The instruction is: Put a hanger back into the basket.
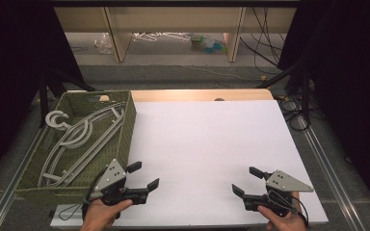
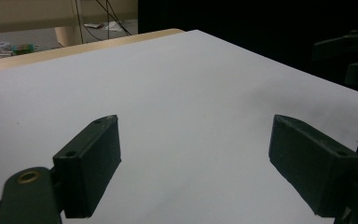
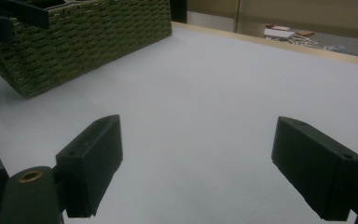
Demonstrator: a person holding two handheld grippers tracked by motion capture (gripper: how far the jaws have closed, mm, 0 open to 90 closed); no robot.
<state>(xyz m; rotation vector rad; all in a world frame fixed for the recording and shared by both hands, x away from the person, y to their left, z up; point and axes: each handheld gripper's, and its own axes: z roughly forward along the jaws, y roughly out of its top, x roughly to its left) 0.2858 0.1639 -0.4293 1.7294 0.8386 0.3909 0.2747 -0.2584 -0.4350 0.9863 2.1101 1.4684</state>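
A green woven basket [image 1: 123,136] stands at the table's left side and holds several grey clothes hangers [image 1: 79,134]. My left gripper [image 1: 143,176] hovers at the front left, just right of the basket's near corner, open with nothing between its jaws [image 2: 193,158]. At the front right my right gripper [image 1: 247,181] is open too and holds nothing [image 3: 196,163]. In the right gripper view the basket [image 3: 88,42] sits at the upper left. Both grippers point inward over the white table top [image 1: 207,144].
A wooden strip [image 1: 197,95] edges the table's far side. Beyond it on the floor are shelving legs, loose hangers [image 1: 154,36], small items and cables. Black curtains close in both sides. Metal rails run along the table's left and right.
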